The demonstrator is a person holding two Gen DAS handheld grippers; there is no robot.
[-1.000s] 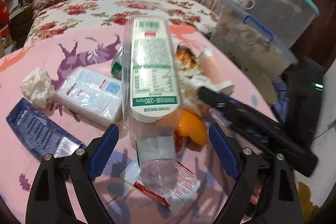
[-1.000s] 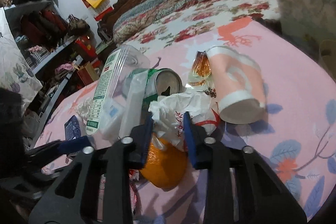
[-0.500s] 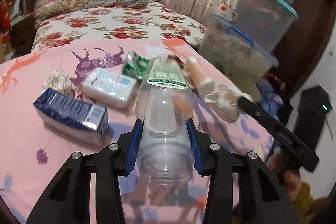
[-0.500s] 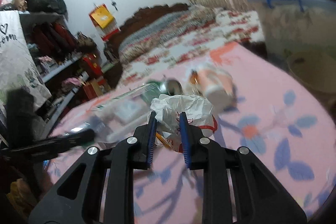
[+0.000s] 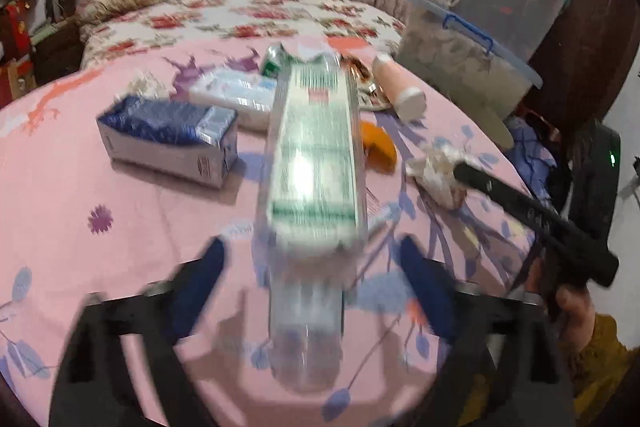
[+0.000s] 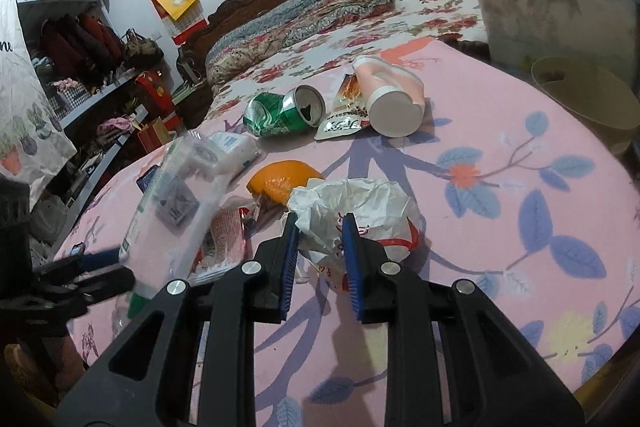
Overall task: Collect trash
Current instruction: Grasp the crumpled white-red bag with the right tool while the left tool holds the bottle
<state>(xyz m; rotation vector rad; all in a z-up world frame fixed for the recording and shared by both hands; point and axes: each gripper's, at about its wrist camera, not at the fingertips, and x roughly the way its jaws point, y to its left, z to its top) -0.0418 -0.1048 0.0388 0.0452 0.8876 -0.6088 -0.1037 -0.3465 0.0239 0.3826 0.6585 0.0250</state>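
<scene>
A clear plastic bottle (image 5: pixel 316 163) with a green-and-white label lies lengthwise between the fingers of my left gripper (image 5: pixel 312 259). Those jaws are opening, and the blue pads stand well clear of the bottle's sides. The bottle is blurred; in the right wrist view the bottle (image 6: pixel 176 195) tilts above the pink tablecloth (image 6: pixel 500 131). My right gripper (image 6: pixel 320 227) is shut on a crumpled white plastic bag (image 6: pixel 360 203) with red print. That bag (image 5: pixel 434 167) also shows at the right in the left wrist view.
On the cloth lie a crushed green can (image 6: pixel 284 111), a pink cup (image 6: pixel 390 95) on its side, a snack wrapper (image 6: pixel 344 115), an orange peel (image 6: pixel 280 179), a blue carton (image 5: pixel 168 135) and a white tissue pack (image 5: pixel 236 97). Stacked storage boxes (image 5: pixel 468 67) stand at the right.
The left jaws closed on the bottle and lifted it, then spread wide again. Both grippers drew back toward the table's near edge, the right one carrying the white bag.
</scene>
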